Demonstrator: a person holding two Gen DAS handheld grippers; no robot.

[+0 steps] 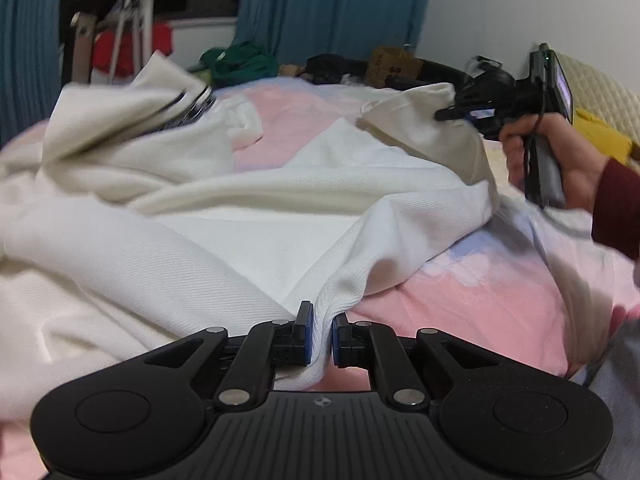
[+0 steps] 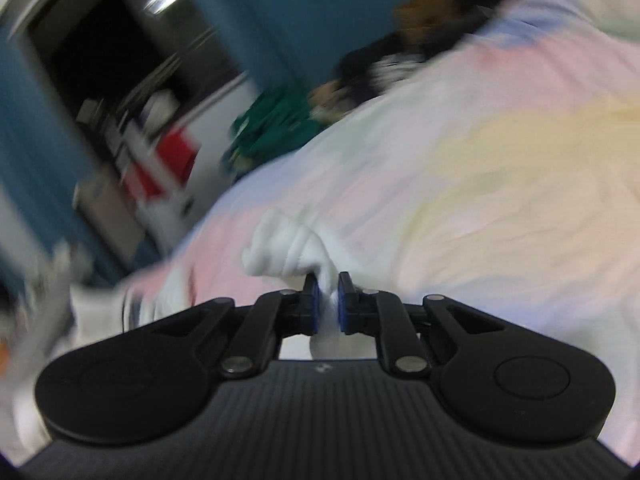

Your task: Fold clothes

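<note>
My left claw [image 1: 321,336] pinches a fold of the white garment [image 1: 248,216] spread on the pink bed cover [image 1: 460,304]; my right claw [image 2: 328,304] grips another bunched corner, lifted clear of the cover.

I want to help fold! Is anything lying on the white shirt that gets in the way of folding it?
Nothing visible does. The left gripper and the right gripper each already pinch the white garment, so nothing sits between them and it. The green clothes and cardboard box lie at the far edge of the bed.
</note>
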